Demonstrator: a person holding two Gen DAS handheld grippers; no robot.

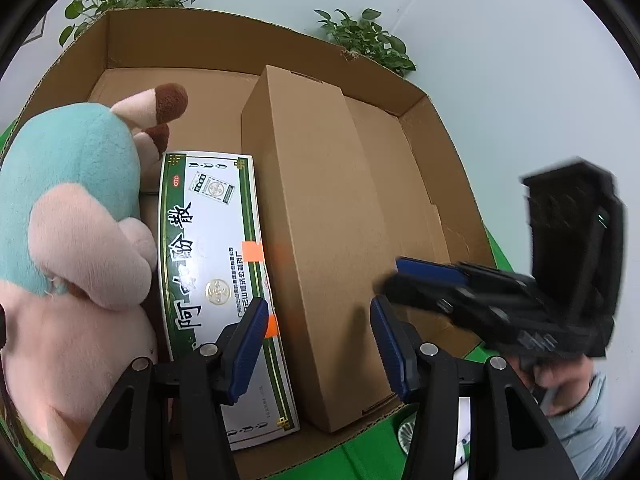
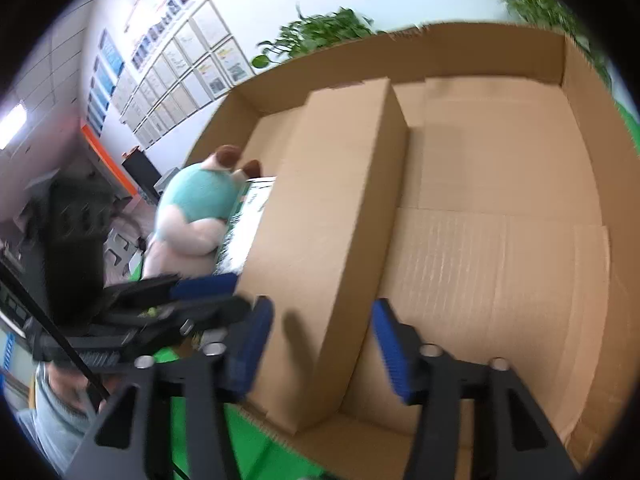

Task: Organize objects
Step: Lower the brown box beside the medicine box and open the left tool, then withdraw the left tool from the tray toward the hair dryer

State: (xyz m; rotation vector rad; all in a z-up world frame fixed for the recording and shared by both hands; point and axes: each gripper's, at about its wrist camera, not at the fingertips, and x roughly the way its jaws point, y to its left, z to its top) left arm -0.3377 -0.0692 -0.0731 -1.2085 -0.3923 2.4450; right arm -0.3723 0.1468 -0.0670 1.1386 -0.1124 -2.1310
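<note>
Inside the open cardboard carton (image 1: 404, 120) a plain brown box (image 1: 316, 240) lies between green-and-white medicine box (image 1: 216, 264) and bare floor; plush toy (image 1: 76, 216) cut off; left gripper (image 1: 318, 344) and blurred right gripper (image 2: 322, 348) gape wide, empty.

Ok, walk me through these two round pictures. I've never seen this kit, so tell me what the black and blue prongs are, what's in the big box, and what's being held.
No robot here: a person holds a hand-held gripper in each hand, each carrying a fisheye camera looking along its two blue-padded fingers. The left hand-held gripper and right hand-held gripper are both open and hold nothing. They hover over a large cardboard box on a green surface. Inside, left to right: a plush toy, a green-and-white medicine box, and a long brown carton. Each camera also catches the other gripper, blurred.
</note>
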